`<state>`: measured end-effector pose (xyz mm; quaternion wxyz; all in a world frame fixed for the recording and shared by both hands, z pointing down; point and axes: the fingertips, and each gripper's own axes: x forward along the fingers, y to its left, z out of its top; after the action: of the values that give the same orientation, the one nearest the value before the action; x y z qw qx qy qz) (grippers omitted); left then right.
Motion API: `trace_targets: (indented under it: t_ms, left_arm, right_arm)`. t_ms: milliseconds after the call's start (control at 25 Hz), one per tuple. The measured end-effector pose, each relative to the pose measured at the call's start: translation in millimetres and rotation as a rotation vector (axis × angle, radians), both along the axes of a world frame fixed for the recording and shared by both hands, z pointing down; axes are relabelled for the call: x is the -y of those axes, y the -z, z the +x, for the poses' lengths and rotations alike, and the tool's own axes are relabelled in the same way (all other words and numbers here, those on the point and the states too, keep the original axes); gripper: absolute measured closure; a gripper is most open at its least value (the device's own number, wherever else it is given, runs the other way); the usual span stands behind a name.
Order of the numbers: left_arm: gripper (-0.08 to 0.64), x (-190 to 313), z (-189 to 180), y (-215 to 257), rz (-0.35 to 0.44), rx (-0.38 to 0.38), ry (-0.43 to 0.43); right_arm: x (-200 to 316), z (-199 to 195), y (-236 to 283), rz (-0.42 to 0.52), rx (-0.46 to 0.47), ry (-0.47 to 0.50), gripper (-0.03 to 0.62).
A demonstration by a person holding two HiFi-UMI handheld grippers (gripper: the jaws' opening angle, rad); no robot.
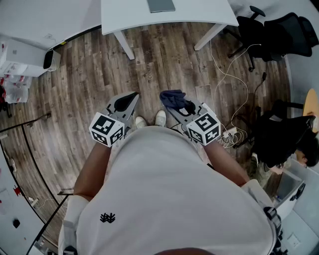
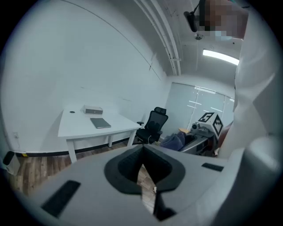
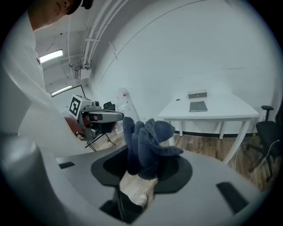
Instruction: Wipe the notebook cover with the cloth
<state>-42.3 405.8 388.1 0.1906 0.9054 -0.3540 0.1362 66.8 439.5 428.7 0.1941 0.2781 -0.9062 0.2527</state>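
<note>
Your right gripper (image 3: 143, 167) clamps the bunched cloth (image 3: 148, 137), which points forward past its tips; your left gripper (image 2: 143, 152) is closed, empty.

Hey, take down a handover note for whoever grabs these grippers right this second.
Left gripper: shut, empty, held at the waist.
Right gripper: shut on the cloth, bunched between its jaws.
Notebook: flat on the white table, across the floor from the person.
Done: cloth in hand.
Left: step to the table and wipe the cover; no wiping has begun.
</note>
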Motion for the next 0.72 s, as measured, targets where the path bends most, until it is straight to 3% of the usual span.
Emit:
trace_targets:
  t_ms: [360,720]
  left_arm:
    - [0.554,20,22,-16,-0.017,0.033,0.025]
    - [0.554,83,10,-27,-0.027,0.008,-0.012]
  right_arm:
    - [26,34,-22,-0.022,0.013,-0.018,0.436]
    - [79,31,-40,-0.092,-0.009,-0.078,0.434]
